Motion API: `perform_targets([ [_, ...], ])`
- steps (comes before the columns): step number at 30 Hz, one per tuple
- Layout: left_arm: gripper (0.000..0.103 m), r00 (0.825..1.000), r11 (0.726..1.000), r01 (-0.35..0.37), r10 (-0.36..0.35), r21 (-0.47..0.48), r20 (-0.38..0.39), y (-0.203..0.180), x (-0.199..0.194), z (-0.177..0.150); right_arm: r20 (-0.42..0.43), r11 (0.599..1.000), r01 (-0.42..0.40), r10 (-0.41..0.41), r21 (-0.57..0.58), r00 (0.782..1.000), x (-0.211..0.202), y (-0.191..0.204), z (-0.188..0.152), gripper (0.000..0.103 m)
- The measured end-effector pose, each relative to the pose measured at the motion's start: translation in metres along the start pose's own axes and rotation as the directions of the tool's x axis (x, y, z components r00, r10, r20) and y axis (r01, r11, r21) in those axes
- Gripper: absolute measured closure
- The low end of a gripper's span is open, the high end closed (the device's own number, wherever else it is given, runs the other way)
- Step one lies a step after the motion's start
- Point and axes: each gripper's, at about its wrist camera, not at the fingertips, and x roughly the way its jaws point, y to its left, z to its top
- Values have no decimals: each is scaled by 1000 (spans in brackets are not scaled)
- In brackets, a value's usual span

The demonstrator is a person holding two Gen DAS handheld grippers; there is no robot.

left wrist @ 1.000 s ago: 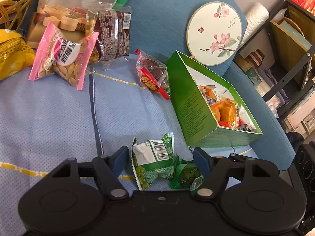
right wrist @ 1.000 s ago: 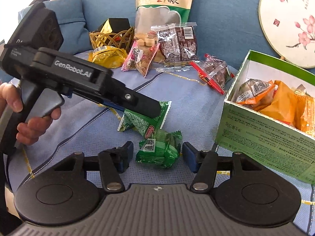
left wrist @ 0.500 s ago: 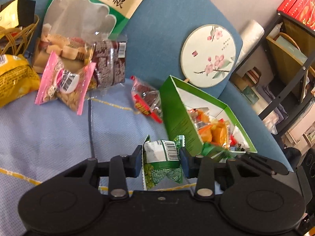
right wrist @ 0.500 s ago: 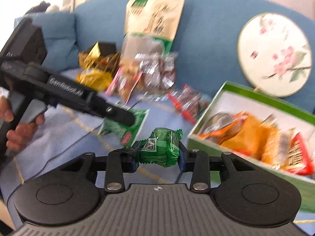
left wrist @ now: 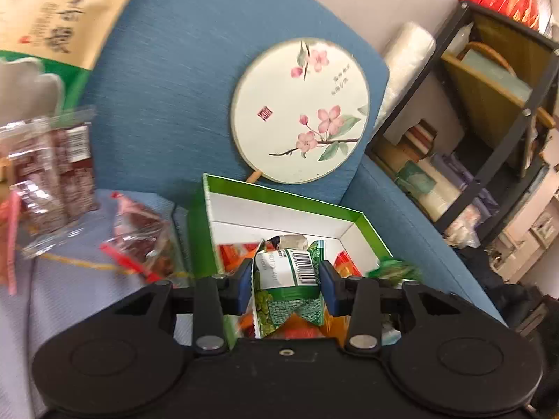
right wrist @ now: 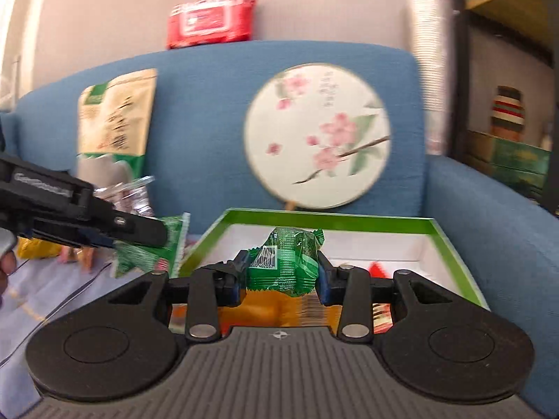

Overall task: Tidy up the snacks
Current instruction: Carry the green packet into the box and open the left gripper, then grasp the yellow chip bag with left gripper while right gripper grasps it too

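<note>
The green box stood open on the blue sofa, its inner walls white. Orange and red snack packets lay on the box floor; their number could not be determined.

The left gripper was clamped on a green-and-white snack packet, barcode face up, and held it above the near end of the box interior. The right gripper was clamped on a green wrapped snack and held it above the box interior as well, clear of the packets below. In the right wrist view, the left gripper's packet hung just beside the left wall of the box.

A round blossom fan leaned on the sofa back directly behind the box. A red-trimmed clear packet lay just left of the box. A dark clear snack bag and a large tan pouch sat farther left of the box.
</note>
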Motion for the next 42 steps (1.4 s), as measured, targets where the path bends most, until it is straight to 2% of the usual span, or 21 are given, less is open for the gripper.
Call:
perform_targets([
  [3,30,1000,1000,-8,8,-3,-21,-4,21,2,8,998,42,-43,37,999,2,-14,2,37],
  [5,26,999,1000,-24,24,3,-23,-6,31,2,-10,993,98,-98,63,995,4,-23,1,36],
  [6,7,999,999,-40,40,8,-16,-5,34,1,-32,988,140,-138,72,990,8,-28,0,36],
  [7,0,999,999,-49,49,2,-17,-3,36,0,-67,980,181,-176,78,982,13,-31,-3,29],
  [9,0,1000,999,-11,11,-50,-5,5,30,-5,-150,973,218,-205,81,967,23,-38,-9,13],
  [10,0,1000,998,-3,3,-64,2,7,26,-7,-166,971,216,-198,100,966,24,-39,-11,2],
  [12,0,999,997,-48,48,-59,1,6,17,-8,-126,976,166,-149,140,981,19,-38,-11,2],
  [14,0,997,997,-72,73,-39,22,9,5,-9,-85,984,120,-109,133,990,14,-31,-9,0],
  [16,0,995,994,-99,100,-43,20,16,-7,-10,-52,992,87,-83,87,995,9,-19,-10,0],
  [20,0,986,983,-162,165,-82,35,38,-36,-13,-39,1000,10,-10,10,999,12,-2,-9,0],
  [23,0,971,967,-226,234,-119,52,59,-62,-18,-21,999,-30,30,-16,999,7,11,-10,0],
  [26,0,942,935,-315,328,-162,67,87,-91,-21,-6,997,-63,63,-46,998,5,22,-13,0],
  [32,0,853,851,-452,500,-266,151,150,-145,-4,21,990,-118,120,-74,993,-1,46,-22,0],
  [35,0,848,851,-469,509,-237,146,177,-150,16,10,985,-158,159,-61,987,1,54,-26,0],
  [37,0,826,835,-515,544,-194,147,188,-148,26,-4,981,-179,179,-73,984,3,59,-29,0],
  [39,0,819,826,-536,559,-174,131,201,-145,32,-15,978,-186,185,-94,983,5,63,-31,0],
  [42,0,823,822,-553,565,-138,63,214,-131,30,-29,977,-192,190,-92,981,8,65,-34,0],
])
